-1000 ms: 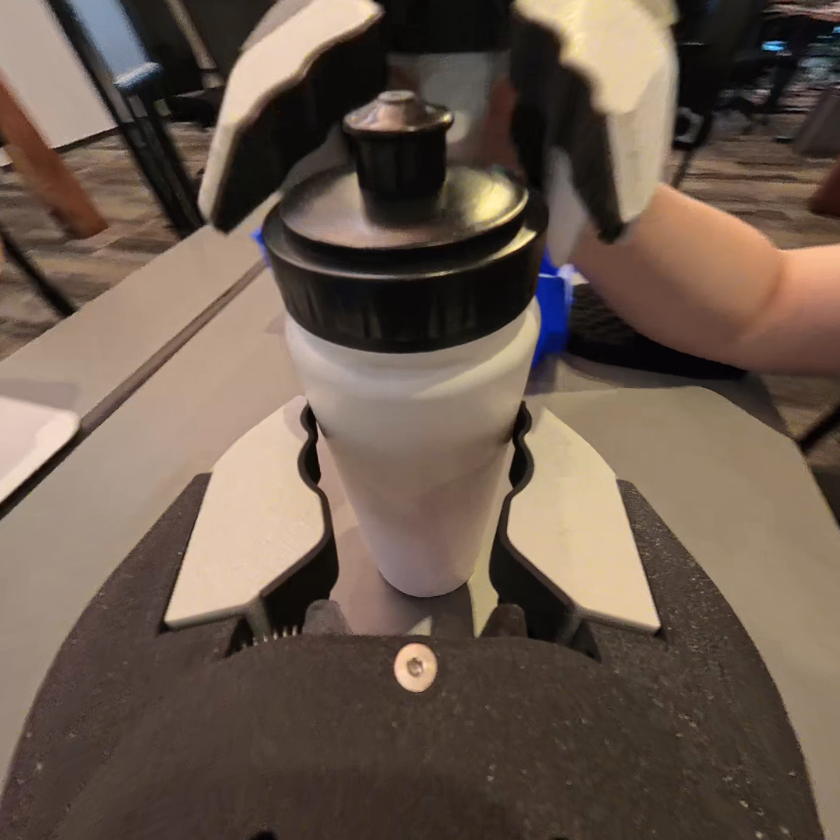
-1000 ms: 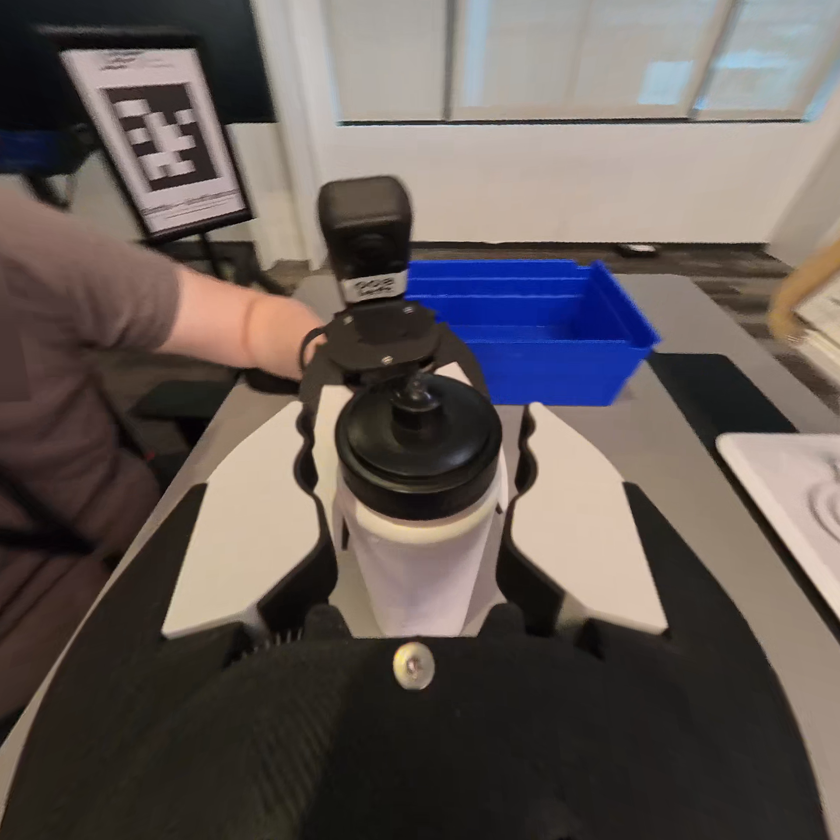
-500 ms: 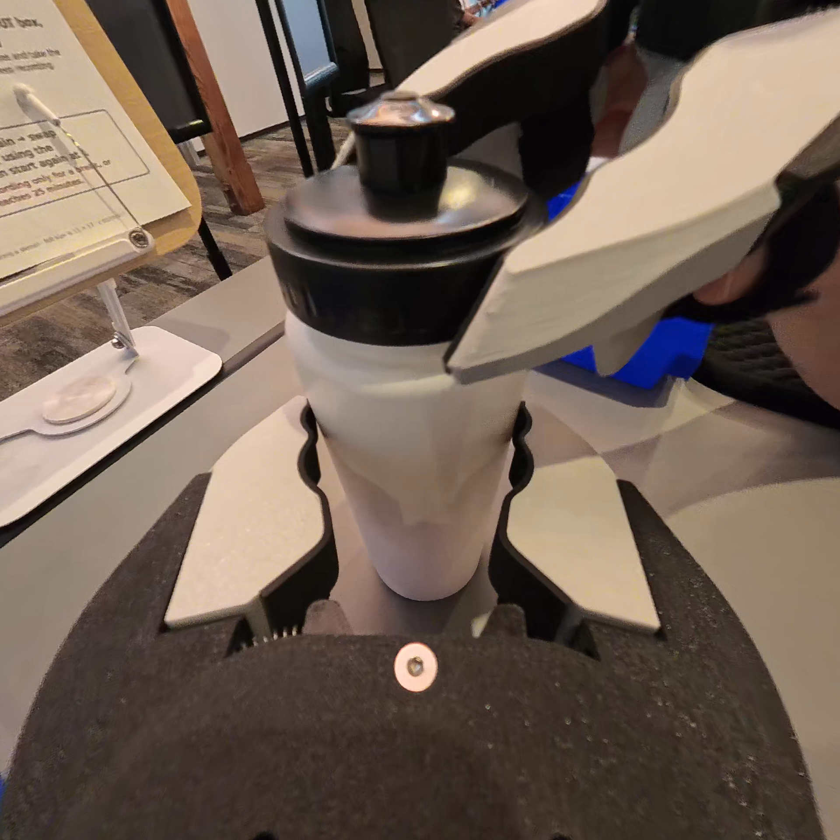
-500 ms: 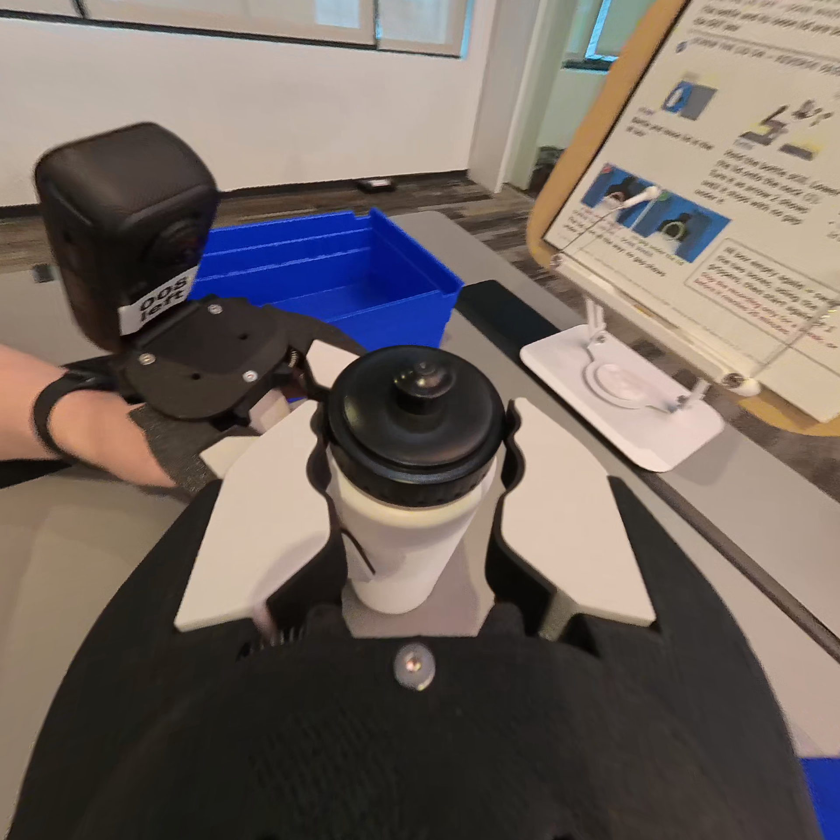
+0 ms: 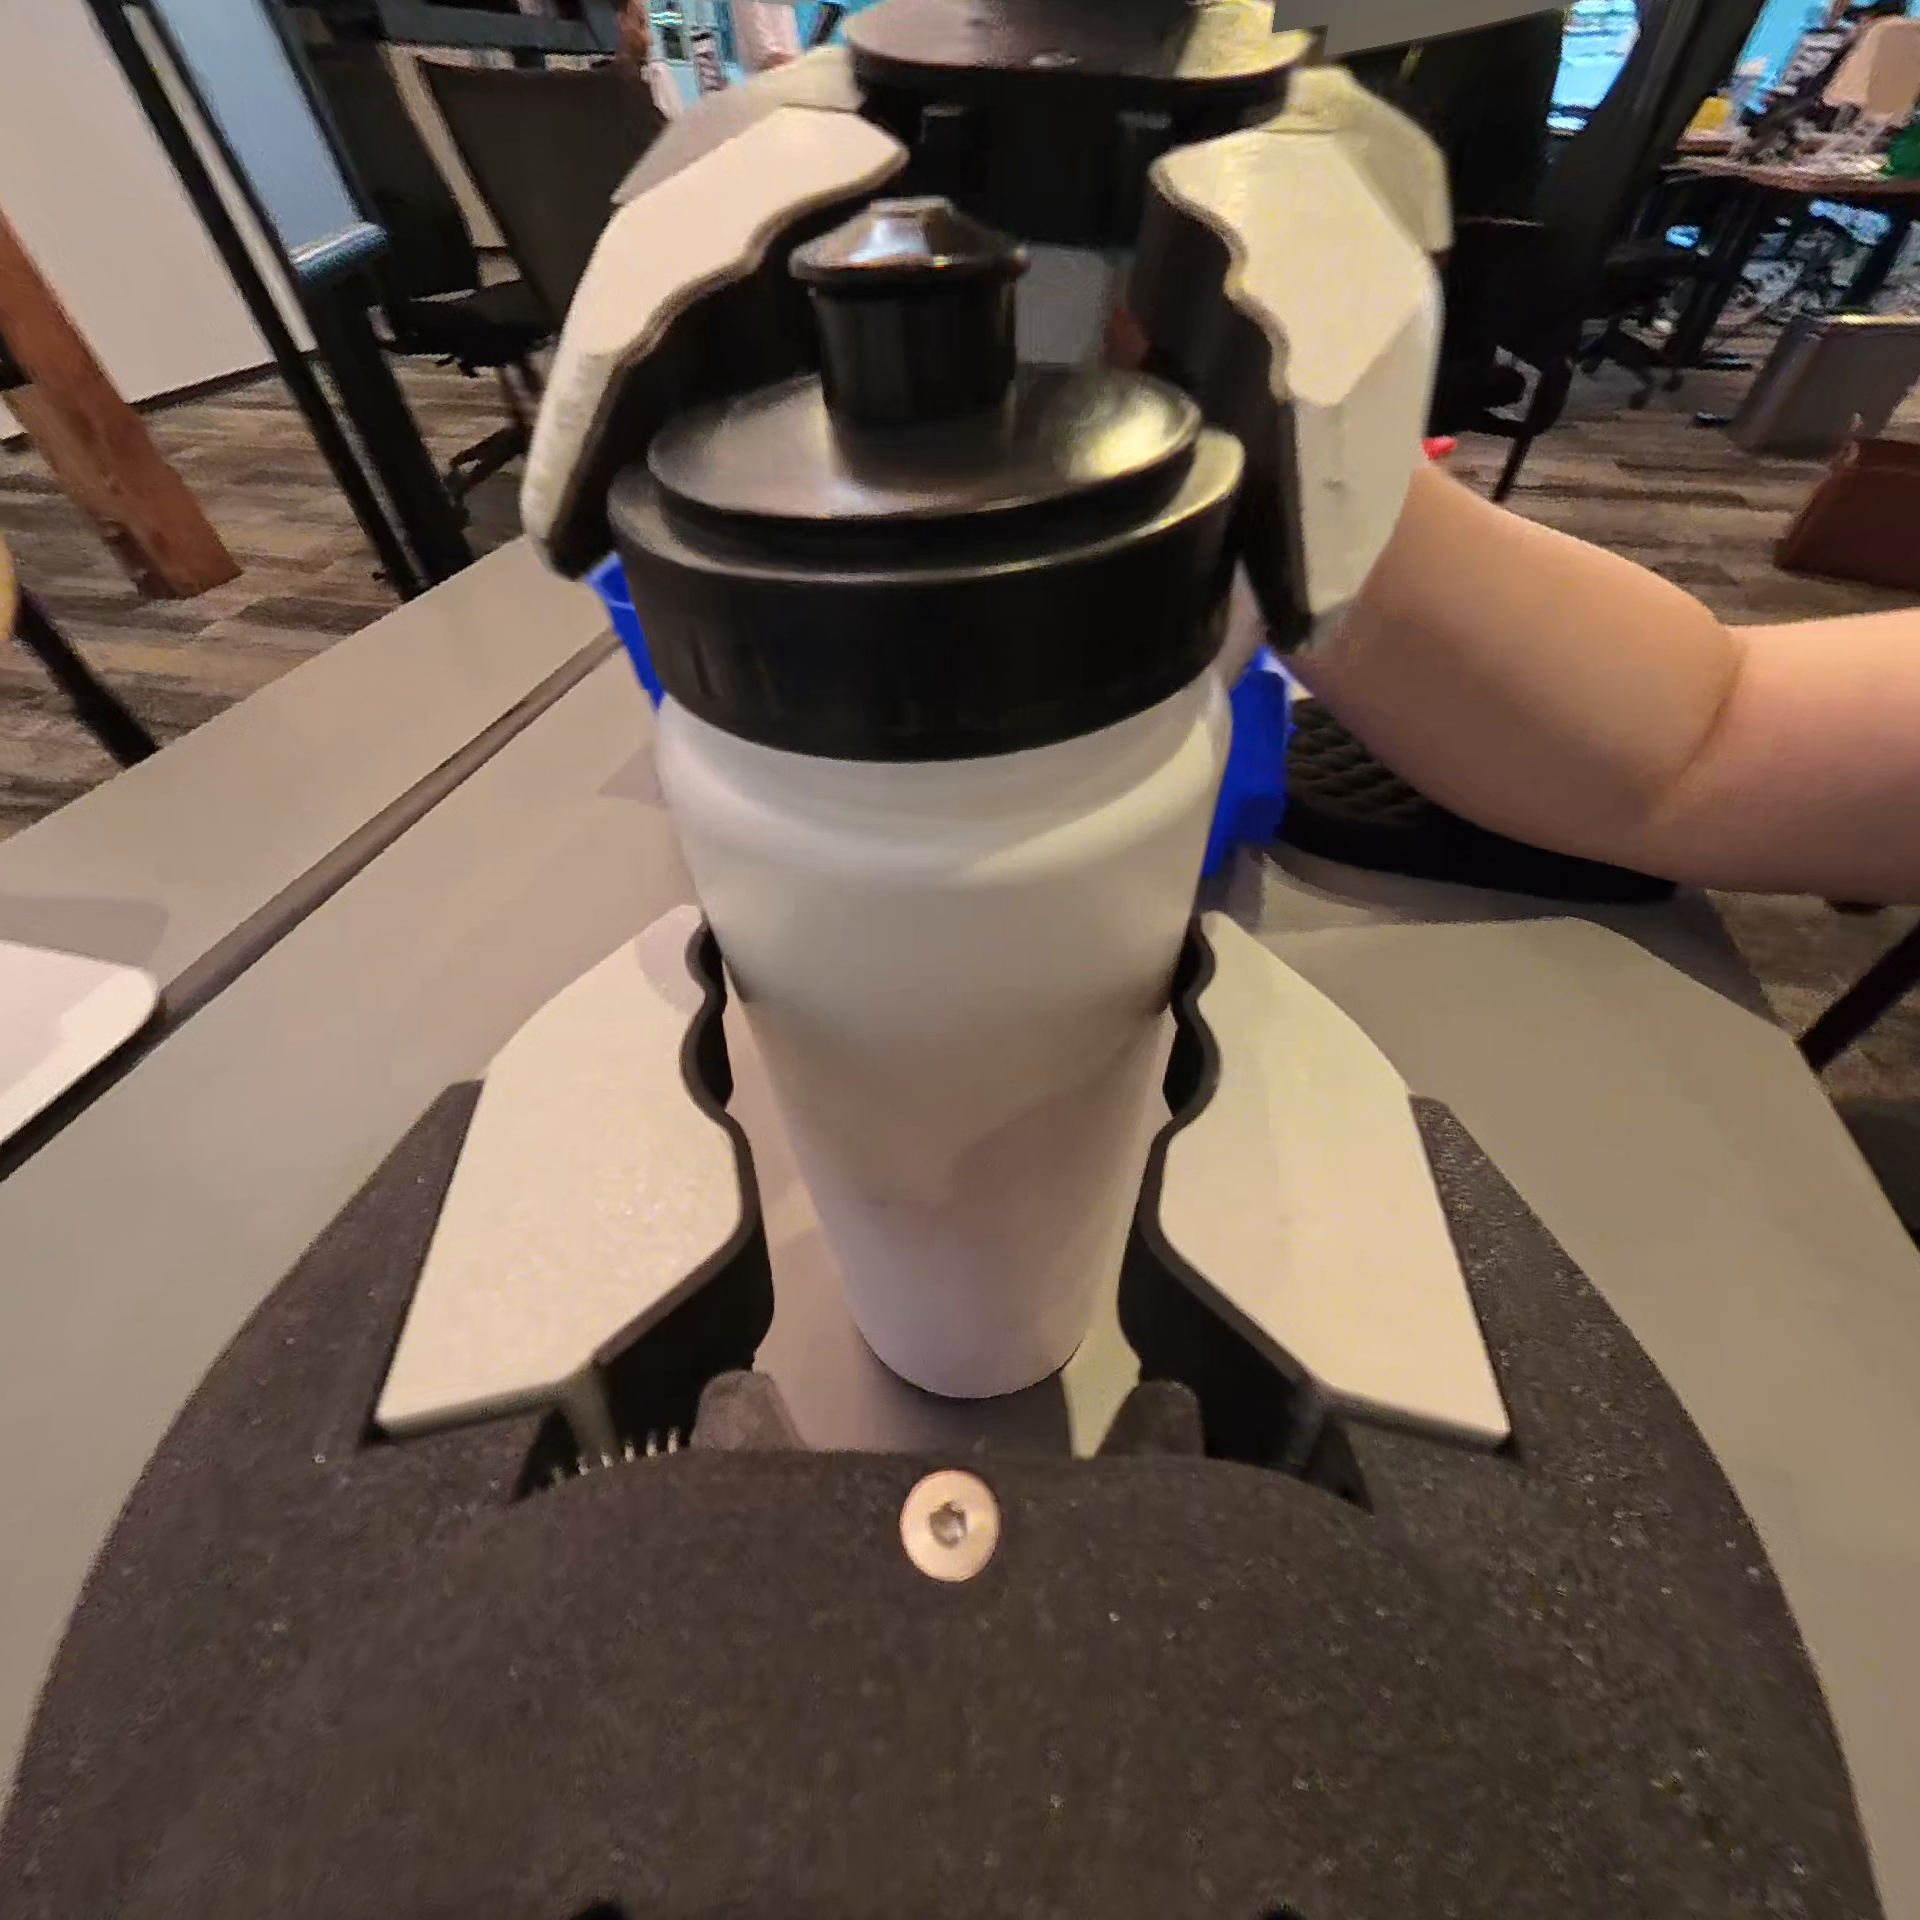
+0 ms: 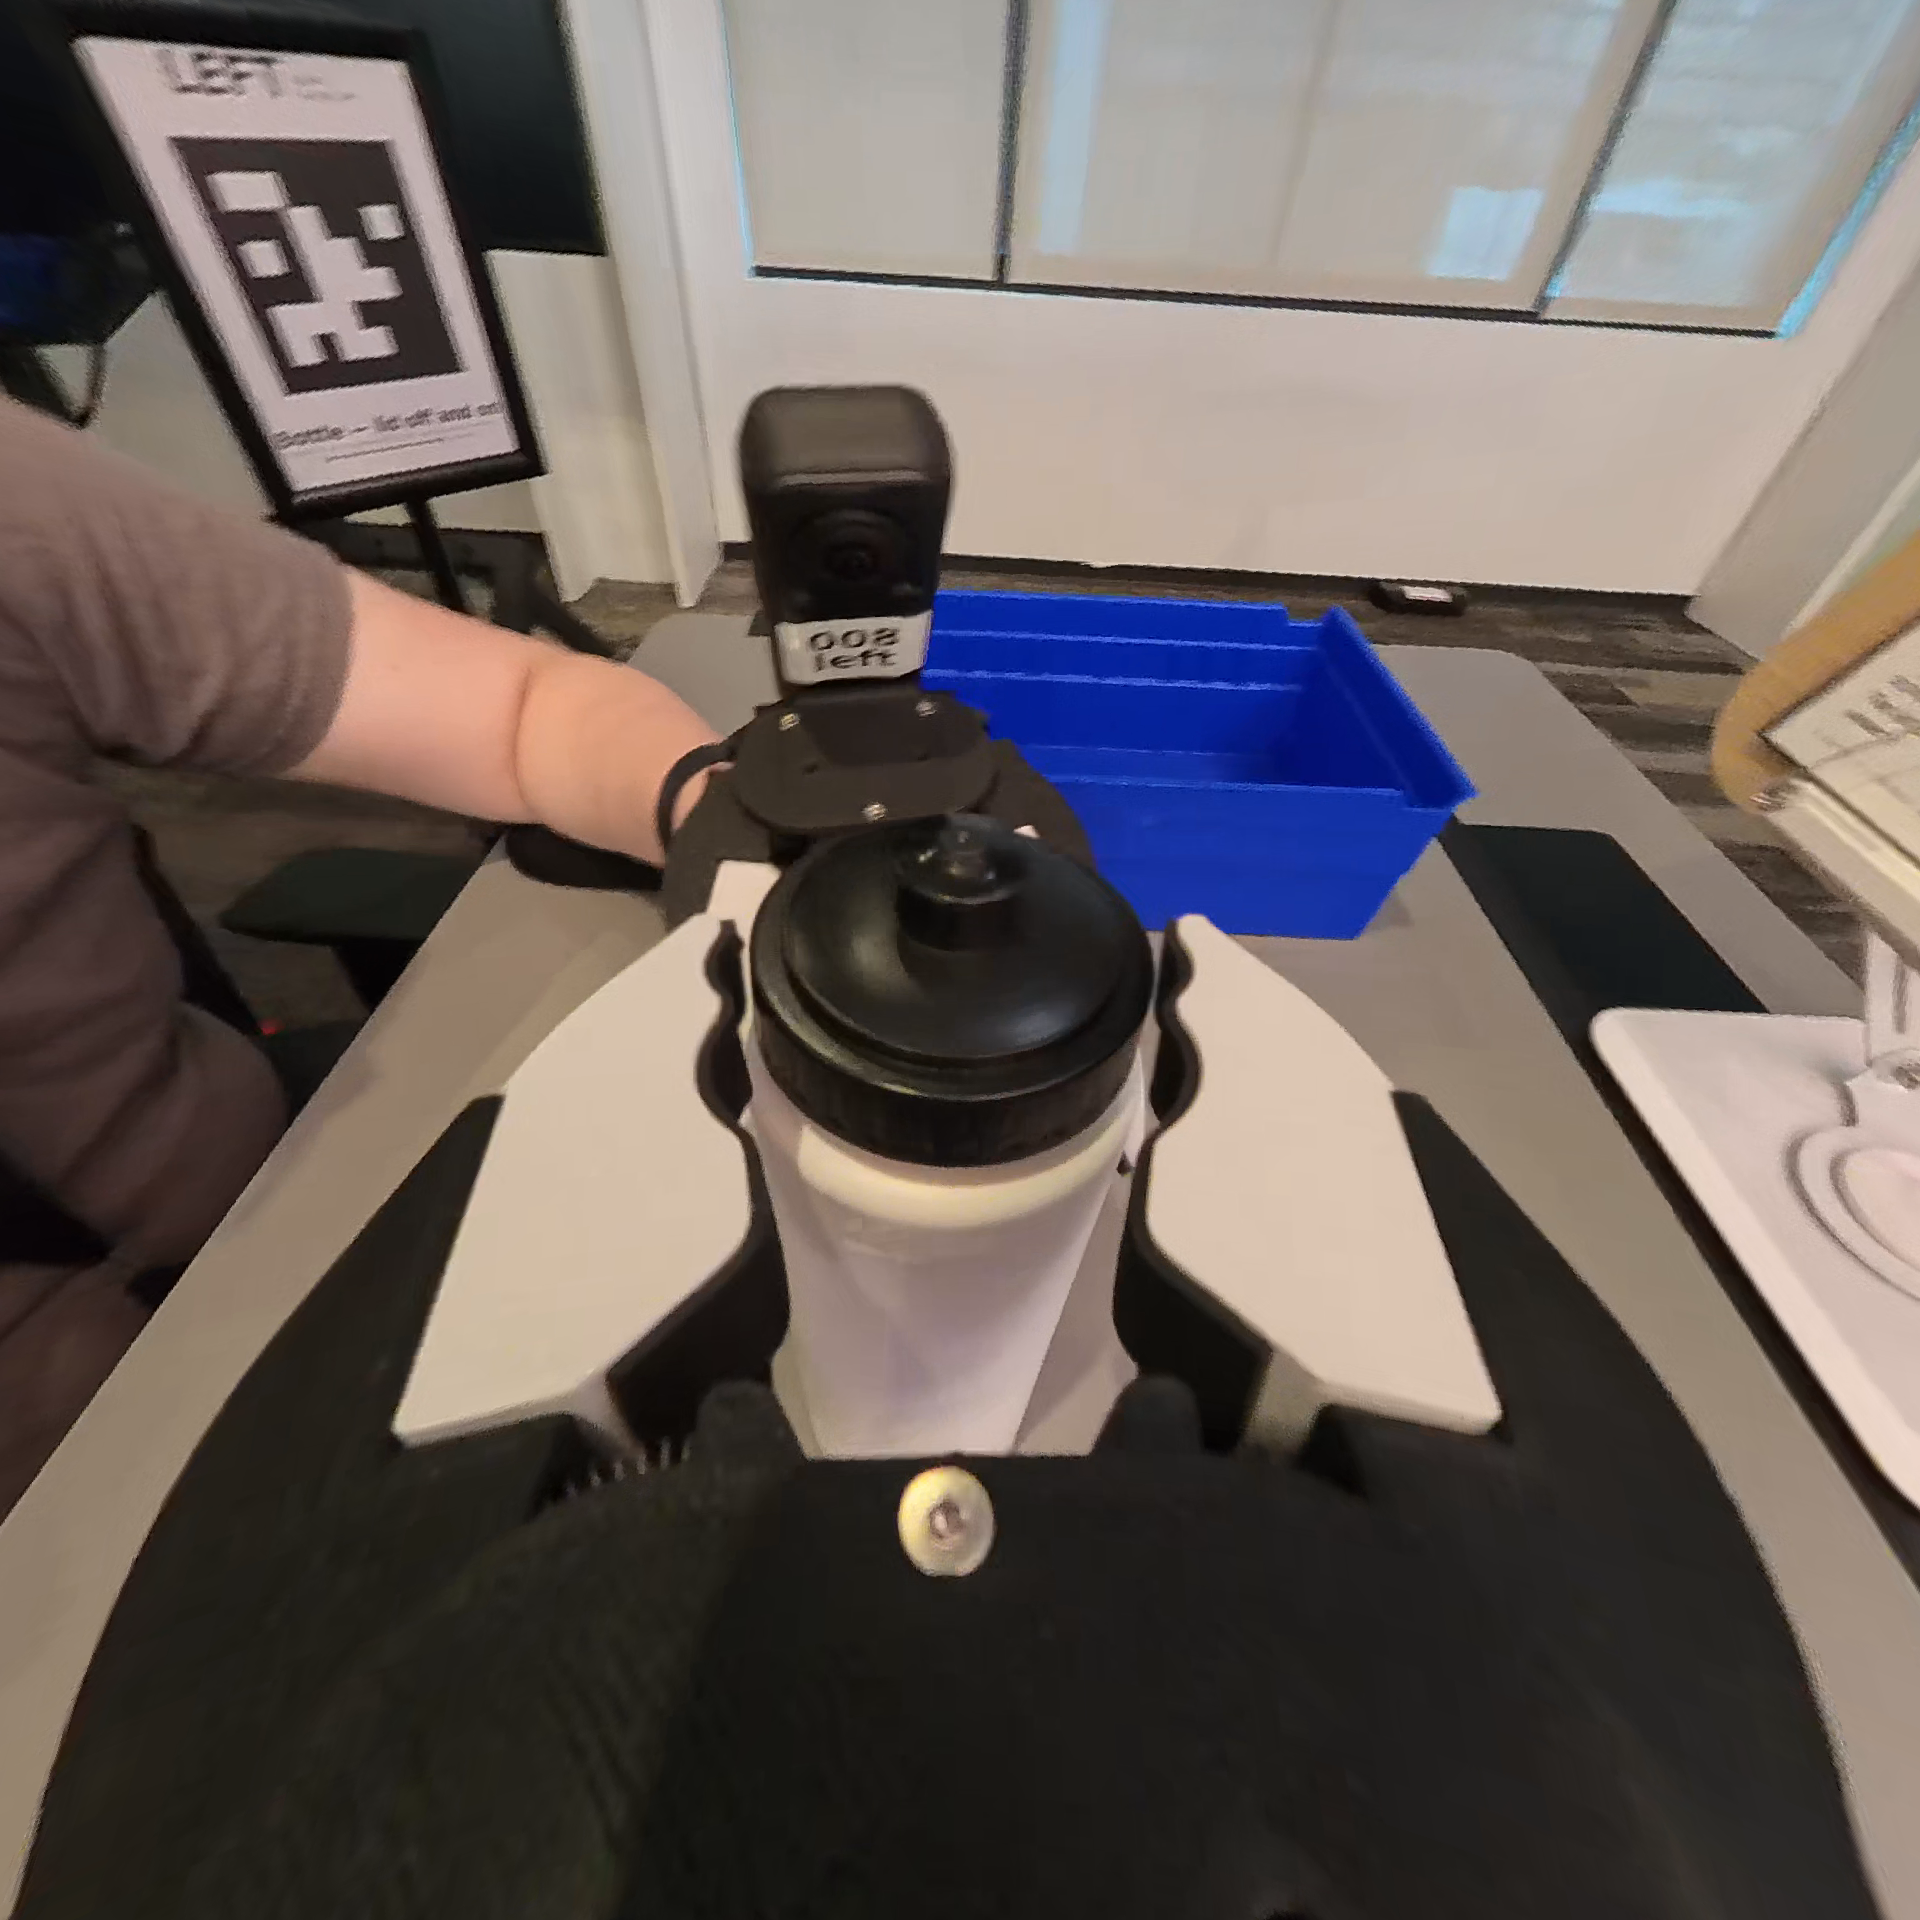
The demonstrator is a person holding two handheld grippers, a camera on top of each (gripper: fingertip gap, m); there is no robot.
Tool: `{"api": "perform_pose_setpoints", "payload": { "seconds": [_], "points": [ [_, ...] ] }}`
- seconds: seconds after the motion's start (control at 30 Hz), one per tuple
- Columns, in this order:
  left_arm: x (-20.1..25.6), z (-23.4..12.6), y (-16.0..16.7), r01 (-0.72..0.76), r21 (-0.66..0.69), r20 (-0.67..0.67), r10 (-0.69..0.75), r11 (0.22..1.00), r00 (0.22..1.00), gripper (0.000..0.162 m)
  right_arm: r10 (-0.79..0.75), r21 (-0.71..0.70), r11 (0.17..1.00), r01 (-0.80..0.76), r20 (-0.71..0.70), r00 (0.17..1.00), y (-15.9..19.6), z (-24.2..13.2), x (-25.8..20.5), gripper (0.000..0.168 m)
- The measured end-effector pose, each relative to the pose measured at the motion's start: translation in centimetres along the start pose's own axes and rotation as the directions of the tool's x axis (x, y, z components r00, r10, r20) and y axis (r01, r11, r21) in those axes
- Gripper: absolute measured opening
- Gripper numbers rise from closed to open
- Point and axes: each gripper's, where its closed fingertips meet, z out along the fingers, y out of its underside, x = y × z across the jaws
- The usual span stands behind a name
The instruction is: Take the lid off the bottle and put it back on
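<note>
Between the two grippers, at the middle of the grey table, the white bottle stands upright, its black lid seated on the neck with the small spout sticking up. Low on the body, the left gripper is clamped, one grey finger on each flank; I judge it is there to anchor the bottle so it cannot spin while the top is worked. From the far side in the left wrist view, the right gripper reaches over with its fingers flanking the lid's ribbed rim; they look pressed to it on both sides, a grasp suited to twisting, though blur at the edges keeps me from being certain the pads bear down firmly. Whether the lid is being loosened or tightened cannot be read from how it sits; it looks level and fully down. The bottle's foot is hidden behind the gripper bodies in both views, so its contact with the table is assumed. Beyond it in the right wrist view sits a blue bin, its inside only partly visible, and a white tray is cut off at the right edge. A framed marker sign stands at far left, past the person's forearm.
</note>
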Motion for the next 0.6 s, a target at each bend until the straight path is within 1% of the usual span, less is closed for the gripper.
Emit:
{"api": "perform_pose_setpoints", "payload": {
  "seconds": [0.07,0.1,0.17,0.23,0.3,0.37,0.4,0.47,0.53,0.6],
  "points": [
    [-1.4,-0.3,0.1,0.012,0.002,0.085,-0.012,1.000,0.996,0.083,0.030,-0.001,1.000,-0.030,-0.152,0.988,-0.4,0.5,1.7,0.092],
    [-2.1,-0.5,0.1,0.015,0.000,0.131,-0.015,1.000,0.991,0.083,0.041,-0.008,0.999,-0.044,-0.236,0.971,-0.5,0.6,2.5,0.095],
    [-3.3,-0.9,0.3,0.024,-0.006,0.209,-0.022,1.000,0.978,0.083,0.093,0.001,0.995,-0.100,-0.375,0.922,-0.6,0.9,3.5,0.096],
    [-4.2,-1.4,0.4,0.037,-0.008,0.267,-0.034,0.999,0.963,0.083,0.149,0.018,0.987,-0.158,-0.448,0.882,-0.3,1.3,3.7,0.095],
    [-4.6,-1.6,0.4,0.046,-0.007,0.294,-0.042,0.999,0.955,0.083,0.175,0.030,0.982,-0.185,-0.498,0.849,0.2,1.7,3.9,0.093],
    [-4.6,-1.6,0.4,0.048,-0.010,0.301,-0.042,0.999,0.953,0.083,0.163,0.021,0.984,-0.177,-0.510,0.845,0.5,1.9,4.0,0.077],
    [-4.6,-1.6,0.4,0.048,-0.013,0.304,-0.042,0.999,0.952,0.083,0.144,0.008,0.987,-0.162,-0.503,0.852,0.6,1.8,4.0,0.074],
    [-4.4,-1.6,0.4,0.040,-0.021,0.287,-0.033,0.999,0.957,0.083,0.129,-0.043,0.986,-0.164,-0.441,0.888,0.7,1.7,3.6,0.075],
    [-3.9,-1.4,0.4,0.012,-0.034,0.249,-0.003,0.999,0.969,0.083,0.114,-0.095,0.983,-0.155,-0.345,0.932,0.9,1.4,2.9,0.075],
    [-2.8,-1.0,0.3,-0.015,-0.033,0.172,0.020,0.999,0.985,0.083,0.097,-0.133,0.983,-0.129,-0.223,0.970,1.0,0.8,1.7,0.075]
  ]
}}
